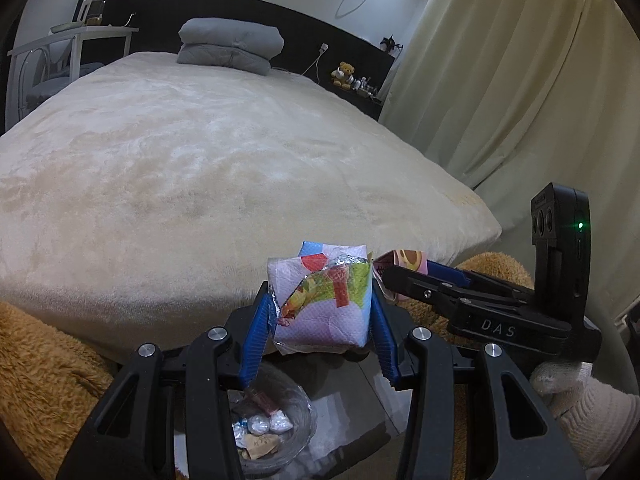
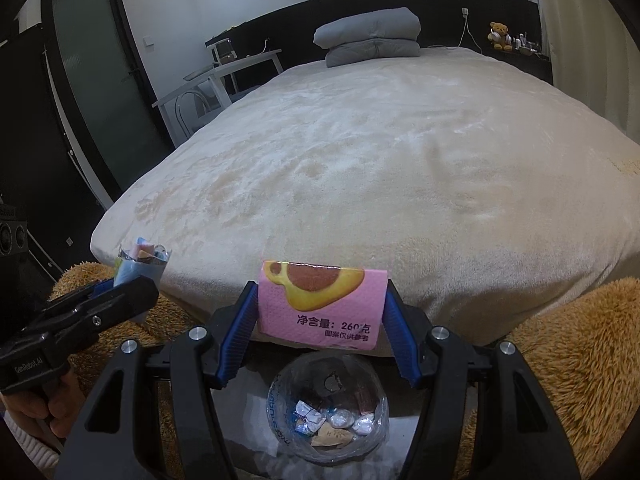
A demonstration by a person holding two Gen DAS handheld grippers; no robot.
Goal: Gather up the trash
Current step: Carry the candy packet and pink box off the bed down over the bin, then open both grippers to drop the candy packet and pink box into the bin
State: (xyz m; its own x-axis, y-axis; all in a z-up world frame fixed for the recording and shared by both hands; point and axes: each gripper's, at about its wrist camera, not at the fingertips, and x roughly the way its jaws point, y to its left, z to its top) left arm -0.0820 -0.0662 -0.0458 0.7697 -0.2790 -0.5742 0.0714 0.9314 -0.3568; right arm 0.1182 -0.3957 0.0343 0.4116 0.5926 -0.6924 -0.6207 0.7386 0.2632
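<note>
While we hover over the clear trash-lined bin [image 2: 328, 412], each hand-held gripper pinches a light, crushable wrapper by its sides: left [image 1: 320, 300] a crumpled colourful packet [image 1: 320, 300], right [image 2: 320, 308] a pink pack [image 2: 320, 308].

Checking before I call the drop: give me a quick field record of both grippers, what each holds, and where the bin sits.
left gripper: shut on crumpled colourful wrapper
right gripper: shut on pink packet, brown-and-yellow picture, printed text
trash bin: clear-lined, below both grippers, on the floor at the foot of the bed
bin contents: small wrappers and foil balls already inside
bed: cream blanket, no trash seen on it
side by side: left gripper to the left of the right one
</note>
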